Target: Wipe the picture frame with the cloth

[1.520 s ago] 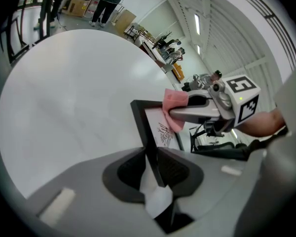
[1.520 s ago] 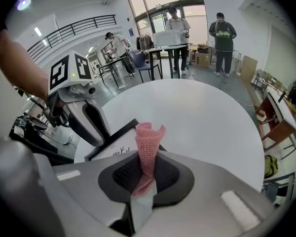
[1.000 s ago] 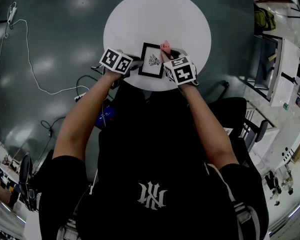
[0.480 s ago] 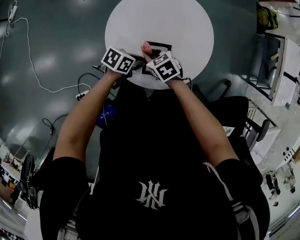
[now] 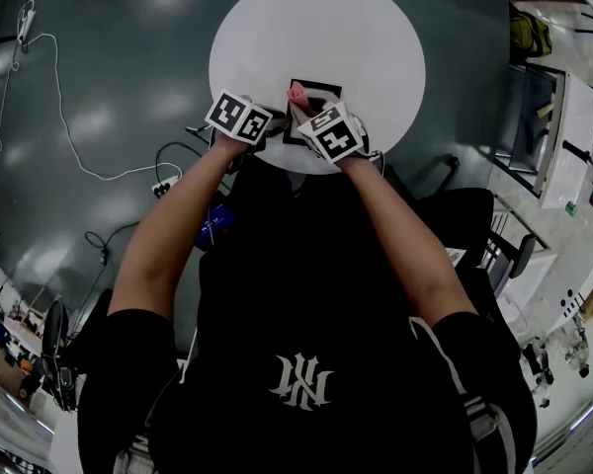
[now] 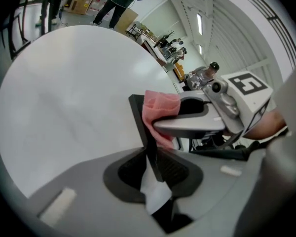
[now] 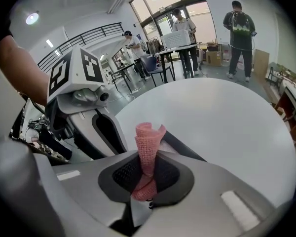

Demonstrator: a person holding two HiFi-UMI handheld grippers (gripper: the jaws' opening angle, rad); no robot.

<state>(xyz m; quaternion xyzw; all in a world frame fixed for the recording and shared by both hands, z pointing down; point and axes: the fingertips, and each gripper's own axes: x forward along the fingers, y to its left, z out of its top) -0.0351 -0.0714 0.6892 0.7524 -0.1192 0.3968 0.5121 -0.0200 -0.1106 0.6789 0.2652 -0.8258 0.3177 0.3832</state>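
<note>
The picture frame (image 5: 317, 90) is near the person-side rim of the round worktop (image 5: 316, 18). Its thin black edge is pinched in the left gripper (image 6: 153, 164), whose jaws have just been easing apart a little with that edge between them. The right gripper (image 7: 147, 174) is clamped on a roll of pink cloth (image 7: 148, 142) that bears against the frame just beyond that hold. The frame looks light, stiff and probably glazed, so the rim seems the safest place to hold it, while the soft cloth should give under pressure.

Picture frame (image 5: 323, 91) mostly behind right gripper (image 5: 301, 109).
</note>
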